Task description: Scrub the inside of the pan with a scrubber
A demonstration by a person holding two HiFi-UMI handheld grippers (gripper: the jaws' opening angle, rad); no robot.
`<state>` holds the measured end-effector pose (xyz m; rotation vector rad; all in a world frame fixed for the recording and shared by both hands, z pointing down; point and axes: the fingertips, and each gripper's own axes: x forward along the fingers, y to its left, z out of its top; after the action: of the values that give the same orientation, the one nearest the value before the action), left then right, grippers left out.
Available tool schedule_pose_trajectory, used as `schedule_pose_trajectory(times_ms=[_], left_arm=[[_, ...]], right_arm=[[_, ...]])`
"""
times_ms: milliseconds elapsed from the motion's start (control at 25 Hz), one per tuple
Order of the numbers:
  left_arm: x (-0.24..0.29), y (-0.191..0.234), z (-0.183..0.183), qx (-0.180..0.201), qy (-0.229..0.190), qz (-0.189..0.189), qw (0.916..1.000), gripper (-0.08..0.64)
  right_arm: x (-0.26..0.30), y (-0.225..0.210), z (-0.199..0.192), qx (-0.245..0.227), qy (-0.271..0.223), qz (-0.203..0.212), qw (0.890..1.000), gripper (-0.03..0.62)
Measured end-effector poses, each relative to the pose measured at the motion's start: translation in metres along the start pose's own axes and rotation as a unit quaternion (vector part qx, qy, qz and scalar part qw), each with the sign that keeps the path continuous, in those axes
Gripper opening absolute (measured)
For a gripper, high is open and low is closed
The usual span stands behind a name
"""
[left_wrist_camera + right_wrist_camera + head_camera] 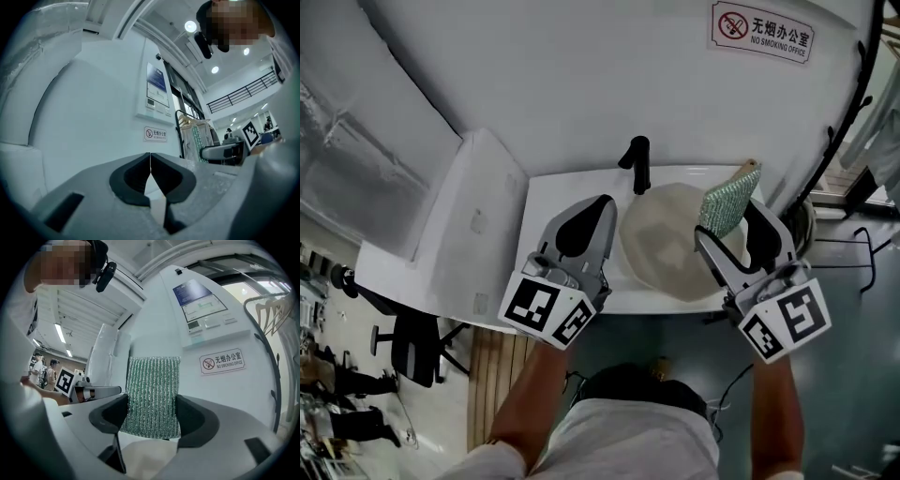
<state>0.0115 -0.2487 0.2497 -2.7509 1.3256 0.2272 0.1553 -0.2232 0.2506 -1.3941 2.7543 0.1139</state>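
A round beige pan (661, 246) lies in a white sink (546, 192), below the black faucet (636, 164). My right gripper (729, 225) hangs over the pan's right side, shut on a green ribbed scrubber (727, 199) that stands upright between its fingers. In the right gripper view the scrubber (153, 394) fills the gap between the pads of the right gripper (152, 404), and part of the pan (147, 458) shows beneath. My left gripper (598, 214) hovers at the pan's left edge. Its jaws (150, 157) are shut with nothing between them.
A white curved wall rises behind the sink, with a no-smoking sign (763, 33) on it. A white panel (464, 220) flanks the sink on the left. A black office chair (412, 342) stands at the lower left, and a black rack (848, 103) on the right.
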Motion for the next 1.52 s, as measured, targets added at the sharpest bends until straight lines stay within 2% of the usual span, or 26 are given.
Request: schedule_pose_trajectory(times_ms=[440,640,800,920,1040,1280,1360,1520], left_arm=[[0.021,0.037,-0.031,-0.004,0.04,0.015,0.9991,0.017],[0.031,0.052,-0.065,-0.021,0.094,0.013,0.9953,0.018],[0.035,0.063,-0.093,-0.047,0.134,0.009,0.9899,0.019],[0.037,0.07,-0.114,-0.07,0.167,0.012,0.9833,0.033],[0.039,0.074,-0.133,-0.098,0.201,0.018,0.9745,0.111],[0.043,0.074,-0.166,-0.135,0.259,0.037,0.9555,0.168],[0.044,0.07,-0.18,-0.153,0.282,0.041,0.9464,0.186],[0.043,0.062,-0.203,-0.18,0.32,0.045,0.9291,0.198]], right_arm=[[0.042,-0.017,-0.027,0.01,0.03,0.004,1.0,0.304],[0.066,-0.02,-0.05,0.006,0.069,-0.005,0.998,0.304],[0.081,-0.023,-0.077,0.009,0.123,-0.012,0.992,0.304],[0.087,-0.023,-0.099,0.018,0.169,-0.013,0.985,0.304],[0.09,-0.023,-0.117,0.025,0.21,-0.007,0.977,0.304],[0.097,-0.023,-0.146,0.026,0.273,0.019,0.961,0.304],[0.099,-0.021,-0.161,0.019,0.304,0.034,0.952,0.304],[0.102,-0.013,-0.195,0.011,0.372,0.069,0.926,0.304]])
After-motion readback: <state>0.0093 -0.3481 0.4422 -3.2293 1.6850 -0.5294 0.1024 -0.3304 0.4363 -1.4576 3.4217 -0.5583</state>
